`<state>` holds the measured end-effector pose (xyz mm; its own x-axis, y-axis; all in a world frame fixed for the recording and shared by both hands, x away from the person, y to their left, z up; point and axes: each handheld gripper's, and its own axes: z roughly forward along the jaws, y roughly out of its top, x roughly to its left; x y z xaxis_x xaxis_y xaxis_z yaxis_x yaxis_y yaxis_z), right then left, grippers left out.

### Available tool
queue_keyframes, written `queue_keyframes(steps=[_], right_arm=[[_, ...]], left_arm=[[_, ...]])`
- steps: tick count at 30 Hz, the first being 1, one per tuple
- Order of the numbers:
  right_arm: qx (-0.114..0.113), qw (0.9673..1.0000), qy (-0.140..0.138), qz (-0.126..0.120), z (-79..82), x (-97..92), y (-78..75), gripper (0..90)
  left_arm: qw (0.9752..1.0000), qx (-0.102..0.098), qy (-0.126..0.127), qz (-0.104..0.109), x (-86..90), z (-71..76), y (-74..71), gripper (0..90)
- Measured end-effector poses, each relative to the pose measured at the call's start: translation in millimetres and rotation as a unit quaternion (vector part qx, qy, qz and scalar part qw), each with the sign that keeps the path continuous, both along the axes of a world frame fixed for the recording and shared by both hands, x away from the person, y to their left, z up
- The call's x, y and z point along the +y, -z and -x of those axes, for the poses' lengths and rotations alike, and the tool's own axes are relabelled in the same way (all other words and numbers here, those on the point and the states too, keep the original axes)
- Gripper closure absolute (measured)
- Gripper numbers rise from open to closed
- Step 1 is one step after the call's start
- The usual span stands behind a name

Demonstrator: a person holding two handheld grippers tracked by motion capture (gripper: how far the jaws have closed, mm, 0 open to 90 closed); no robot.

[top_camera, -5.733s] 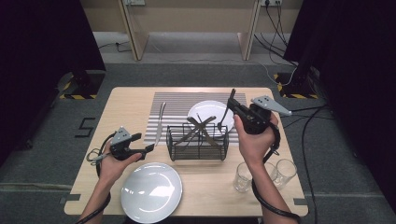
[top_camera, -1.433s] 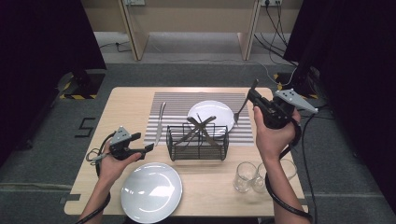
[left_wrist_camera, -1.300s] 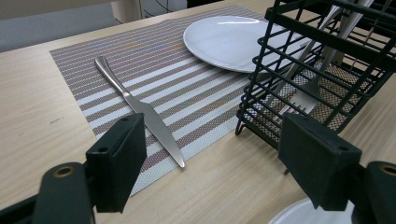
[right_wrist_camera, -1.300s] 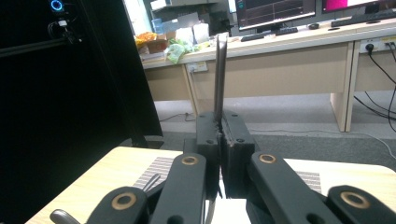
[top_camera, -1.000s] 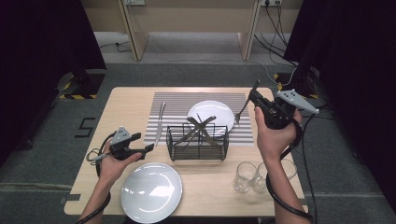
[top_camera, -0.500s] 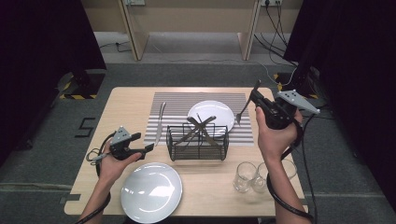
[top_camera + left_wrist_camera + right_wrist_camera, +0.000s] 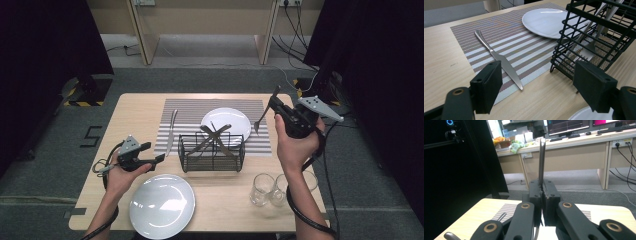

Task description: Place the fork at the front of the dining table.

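Your right gripper point(image 7: 274, 106) is clenched on a fork point(image 7: 261, 118), tines hanging down. It hovers just right of the plate point(image 7: 226, 120). Your left gripper point(image 7: 159, 158) rests released.

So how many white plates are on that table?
2. One plate sits on the striped placemat behind the wire basket; the other plate lies at the table's near edge, by the left gripper.

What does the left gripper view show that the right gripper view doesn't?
Left gripper view: the wire basket with cutlery in it, seen between the open jaws of the left gripper.
Right gripper view: the right gripper shut on a fork whose handle stands upright, with desks and monitors behind.
Both: the wooden table and the striped mat.
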<state>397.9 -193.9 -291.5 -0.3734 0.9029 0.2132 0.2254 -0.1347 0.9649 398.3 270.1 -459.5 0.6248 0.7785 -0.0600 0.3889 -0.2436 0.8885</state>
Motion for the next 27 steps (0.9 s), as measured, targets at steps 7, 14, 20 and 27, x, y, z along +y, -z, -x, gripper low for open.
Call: queue_keyframes(steps=[7,14,20,27], right_arm=[[0.002,1.0000,0.003,0.001,-0.4,-2.2,0.7,87.2],[0.003,1.0000,0.004,0.002,-1.4,-2.8,1.8,87.2],[0.007,0.9999,0.008,0.004,-2.9,-4.4,4.2,87.2],[0.010,0.9999,0.011,0.004,-5.0,-5.5,7.3,87.2]], left_arm=[[1.0000,0.000,0.000,0.000,-0.1,-0.2,0.2,23.3],[1.0000,0.000,-0.001,-0.001,0.6,-0.2,0.1,23.3],[1.0000,0.000,-0.001,-0.001,0.9,0.0,-0.1,23.3],[1.0000,0.000,-0.001,-0.001,1.2,0.0,-0.3,23.3]])
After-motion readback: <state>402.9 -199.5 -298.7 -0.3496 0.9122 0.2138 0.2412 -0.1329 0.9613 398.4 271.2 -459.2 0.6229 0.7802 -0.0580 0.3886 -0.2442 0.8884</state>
